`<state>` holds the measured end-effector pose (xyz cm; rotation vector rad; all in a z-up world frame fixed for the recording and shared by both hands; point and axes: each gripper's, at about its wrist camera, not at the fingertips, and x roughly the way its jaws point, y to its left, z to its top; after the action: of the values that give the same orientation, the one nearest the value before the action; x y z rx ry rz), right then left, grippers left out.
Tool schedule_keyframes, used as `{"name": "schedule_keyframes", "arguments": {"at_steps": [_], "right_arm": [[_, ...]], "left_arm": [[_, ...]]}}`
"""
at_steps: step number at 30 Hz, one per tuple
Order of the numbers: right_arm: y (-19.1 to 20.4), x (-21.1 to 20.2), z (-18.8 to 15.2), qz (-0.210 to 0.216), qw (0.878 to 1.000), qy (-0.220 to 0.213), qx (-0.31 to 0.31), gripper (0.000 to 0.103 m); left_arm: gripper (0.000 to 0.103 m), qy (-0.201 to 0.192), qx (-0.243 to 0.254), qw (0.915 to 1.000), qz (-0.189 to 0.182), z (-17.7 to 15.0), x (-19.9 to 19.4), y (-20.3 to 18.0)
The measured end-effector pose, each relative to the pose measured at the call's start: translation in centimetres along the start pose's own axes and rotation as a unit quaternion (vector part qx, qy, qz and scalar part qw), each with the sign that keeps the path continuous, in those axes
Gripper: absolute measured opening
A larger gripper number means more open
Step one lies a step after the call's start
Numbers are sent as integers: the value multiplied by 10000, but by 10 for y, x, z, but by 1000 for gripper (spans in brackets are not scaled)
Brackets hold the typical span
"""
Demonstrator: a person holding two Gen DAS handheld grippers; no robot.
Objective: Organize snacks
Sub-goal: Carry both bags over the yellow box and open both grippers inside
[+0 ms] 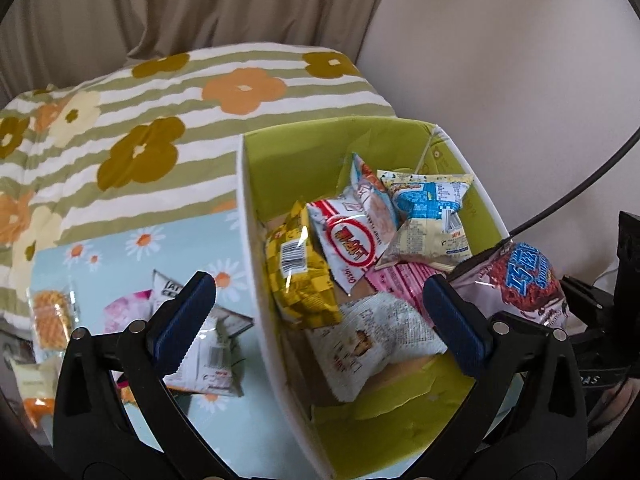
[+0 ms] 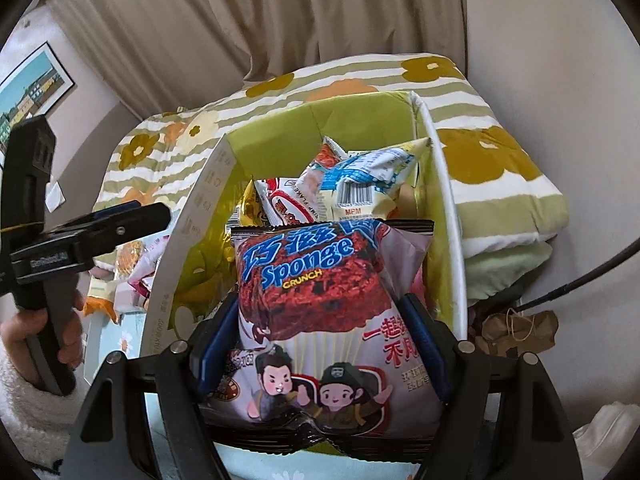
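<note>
Left wrist view: the left gripper (image 1: 320, 308) hangs with jaws wide and empty over the green box (image 1: 276, 272), where a yellow packet (image 1: 300, 276) lies among other snacks. Right wrist view: the right gripper (image 2: 320, 344) clamps the Sponge Crunch bag (image 2: 320, 300) above the box.
</note>
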<state>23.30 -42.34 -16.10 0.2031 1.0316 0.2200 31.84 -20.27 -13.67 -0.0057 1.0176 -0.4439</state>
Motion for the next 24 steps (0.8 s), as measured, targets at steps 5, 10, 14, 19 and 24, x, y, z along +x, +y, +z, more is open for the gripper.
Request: {"name": "schedule_keyframes", "arguments": {"at_steps": [5, 10, 14, 19, 24], "right_arm": [[-1, 8, 2, -24, 9999, -83, -97, 75], [4, 7, -2, -231, 9987, -266, -378, 103], [2, -2, -10, -190, 9980, -417, -437, 103], [-1, -7, -17, -173, 9989, -260, -341, 103], [5, -25, -17, -102, 9984, -400, -393, 103]], "left_arm": [[103, -154, -36, 9998, 115, -6, -17, 3], [103, -210, -80, 9996, 184, -13, -24, 6], [103, -235, -113, 9994, 241, -21, -27, 3], [103, -254, -126, 9993, 251, -33, -32, -2], [103, -446, -96, 9984, 342, -40, -47, -11]]}}
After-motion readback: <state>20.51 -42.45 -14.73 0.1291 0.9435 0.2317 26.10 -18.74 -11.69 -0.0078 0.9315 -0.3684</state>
